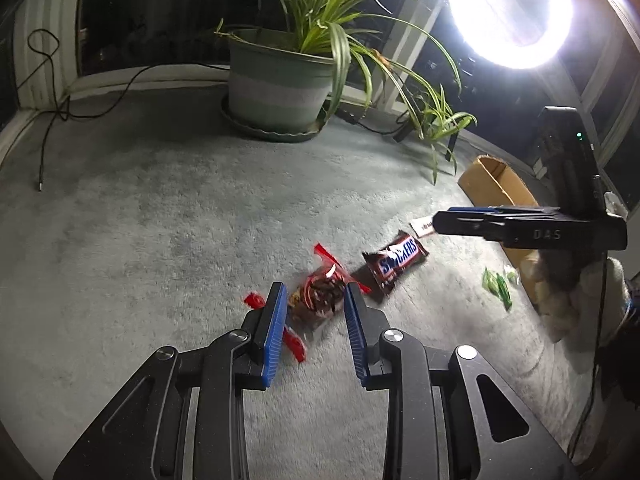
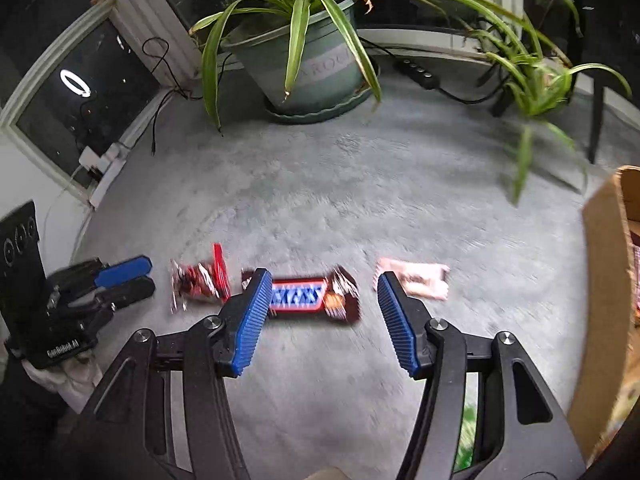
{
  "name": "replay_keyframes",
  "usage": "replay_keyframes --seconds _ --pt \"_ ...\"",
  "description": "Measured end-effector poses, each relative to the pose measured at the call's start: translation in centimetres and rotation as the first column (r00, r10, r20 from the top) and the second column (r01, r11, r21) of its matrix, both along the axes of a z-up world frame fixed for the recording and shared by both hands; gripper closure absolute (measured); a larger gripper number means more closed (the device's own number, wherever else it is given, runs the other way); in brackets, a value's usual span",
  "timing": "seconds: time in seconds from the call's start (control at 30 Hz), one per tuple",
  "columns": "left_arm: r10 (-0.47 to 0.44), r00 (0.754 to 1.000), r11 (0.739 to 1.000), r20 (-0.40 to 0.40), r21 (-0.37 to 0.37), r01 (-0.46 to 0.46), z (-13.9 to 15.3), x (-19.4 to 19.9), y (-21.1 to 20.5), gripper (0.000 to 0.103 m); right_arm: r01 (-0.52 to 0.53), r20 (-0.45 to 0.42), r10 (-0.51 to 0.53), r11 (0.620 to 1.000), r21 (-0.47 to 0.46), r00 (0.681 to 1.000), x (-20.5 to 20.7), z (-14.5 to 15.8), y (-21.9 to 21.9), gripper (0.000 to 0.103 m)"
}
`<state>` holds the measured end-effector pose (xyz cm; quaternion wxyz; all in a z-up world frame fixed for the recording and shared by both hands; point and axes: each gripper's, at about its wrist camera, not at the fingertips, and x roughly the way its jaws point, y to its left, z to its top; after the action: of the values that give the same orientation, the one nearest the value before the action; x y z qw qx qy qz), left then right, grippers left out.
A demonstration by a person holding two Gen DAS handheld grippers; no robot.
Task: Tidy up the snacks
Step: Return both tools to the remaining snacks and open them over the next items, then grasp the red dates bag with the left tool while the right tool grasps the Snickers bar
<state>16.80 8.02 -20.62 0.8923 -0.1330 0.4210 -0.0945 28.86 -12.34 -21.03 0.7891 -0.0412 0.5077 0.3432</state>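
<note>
A red-trimmed clear snack bag [image 1: 318, 300] lies on the grey carpet between the open fingers of my left gripper [image 1: 314, 294], which hovers over it. A Snickers bar [image 1: 396, 264] lies just to its right. In the right wrist view my right gripper [image 2: 320, 280] is open above the Snickers bar [image 2: 300, 298], with the red bag [image 2: 198, 280] to the left and a pink wrapper [image 2: 416, 280] to the right. My left gripper [image 2: 136, 276] shows at far left. A cardboard box [image 1: 500, 188] stands at the right.
A large potted spider plant [image 1: 280, 84] stands at the back, with trailing leaves [image 2: 536, 92] on the right. A green wrapper [image 1: 498, 284] lies near the box. A bright ring light [image 1: 508, 12] glares top right. Cables [image 1: 52, 112] run along the wall.
</note>
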Motion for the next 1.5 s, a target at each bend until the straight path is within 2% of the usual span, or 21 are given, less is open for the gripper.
replay_keyframes --seconds 0.1,0.33,0.47,0.57,0.63,0.77,0.87,0.93,1.03,1.27,1.5 --pt "0.011 1.000 0.999 -0.010 -0.036 -0.011 -0.4 0.8 0.4 0.075 -0.005 -0.035 0.007 0.999 0.032 0.999 1.0 -0.7 0.8 0.044" --pt "0.019 0.998 0.995 -0.052 -0.093 -0.024 -1.6 2.2 1.1 0.075 -0.040 -0.062 0.039 0.999 -0.018 0.997 1.9 -2.5 2.8 0.044" --pt "0.011 0.997 0.994 -0.072 -0.110 -0.019 -2.1 2.6 1.2 0.070 -0.060 -0.122 0.055 0.998 -0.031 0.991 2.0 -3.5 2.7 0.044" --pt "0.019 0.996 0.988 -0.082 -0.152 -0.031 -2.1 2.3 1.6 0.070 -0.072 -0.179 0.074 0.997 0.016 0.981 1.6 -3.7 2.0 0.044" --pt "0.008 0.997 0.990 -0.081 -0.143 -0.020 -2.0 2.1 1.3 0.070 -0.091 -0.188 0.092 0.996 0.014 0.978 1.3 -3.7 1.8 0.044" --pt "-0.047 0.996 0.998 -0.071 -0.040 0.044 -1.3 1.7 -0.5 0.070 -0.160 -0.229 0.163 0.987 0.034 0.960 0.1 -3.7 2.0 0.044" --pt "-0.078 0.995 0.995 -0.064 0.049 0.081 -1.0 1.6 -2.1 0.070 -0.200 -0.181 0.197 0.980 0.001 0.964 -0.7 -3.2 2.8 0.044" --pt "-0.078 0.995 0.994 -0.067 0.071 0.083 -1.1 1.7 -2.5 0.070 -0.215 -0.144 0.209 0.976 -0.028 0.967 -1.0 -2.9 3.4 0.044" --pt "-0.066 0.995 0.994 -0.079 0.083 0.072 -1.3 2.2 -2.6 0.070 -0.244 -0.092 0.237 0.967 -0.077 0.967 -1.6 -2.6 4.2 0.044" --pt "-0.040 0.995 0.994 -0.090 0.098 0.049 -1.9 3.0 -2.7 0.068 -0.320 -0.043 0.317 0.936 -0.150 0.947 -2.8 -3.0 5.9 0.044" --pt "-0.031 0.995 0.994 -0.096 0.097 0.041 -2.6 2.6 -2.3 0.066 -0.325 -0.001 0.333 0.922 -0.210 0.943 -3.2 -3.6 6.7 0.047"
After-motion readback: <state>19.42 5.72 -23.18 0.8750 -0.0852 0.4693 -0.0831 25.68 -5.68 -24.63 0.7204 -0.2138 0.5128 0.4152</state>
